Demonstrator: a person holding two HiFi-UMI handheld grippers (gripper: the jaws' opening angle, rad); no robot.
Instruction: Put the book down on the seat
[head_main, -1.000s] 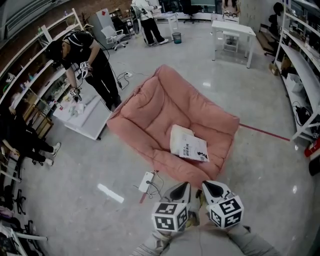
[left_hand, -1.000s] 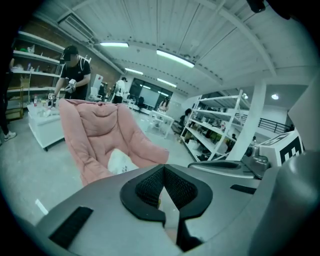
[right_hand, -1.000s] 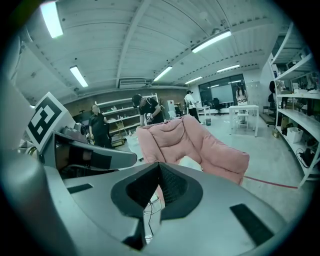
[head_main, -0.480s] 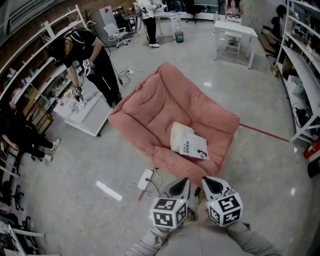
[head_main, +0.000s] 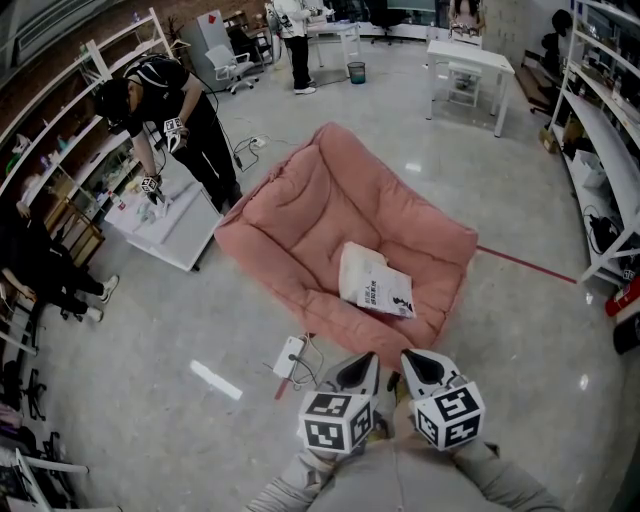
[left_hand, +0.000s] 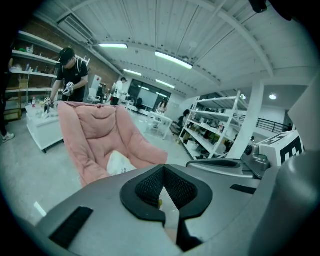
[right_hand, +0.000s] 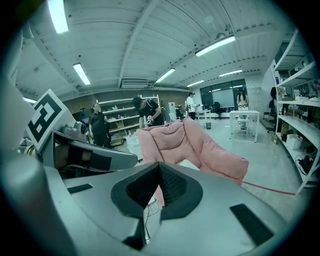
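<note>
A white book (head_main: 375, 283) lies flat on the pink cushioned seat (head_main: 320, 215), toward its front right, and nothing holds it. My left gripper (head_main: 358, 372) and right gripper (head_main: 420, 365) hang side by side close to my body, short of the seat's front edge. Both are shut with nothing between the pads. In the left gripper view the seat (left_hand: 92, 130) stands ahead with the book (left_hand: 119, 162) on it, beyond the left gripper (left_hand: 162, 192). In the right gripper view the right gripper (right_hand: 157, 192) points at the seat (right_hand: 205, 147); the book is hidden there.
A power strip with cable (head_main: 292, 358) and a white strip (head_main: 217, 380) lie on the floor in front of the seat. A person in black (head_main: 170, 110) bends over a low white table (head_main: 175, 235) at left. Shelving (head_main: 600, 130) lines the right side; a red floor line (head_main: 525, 262) runs there.
The book has stayed where it lies on the seat. Both grippers remain shut and together, drifting only slightly. The person at the back has stepped a little to one side.
</note>
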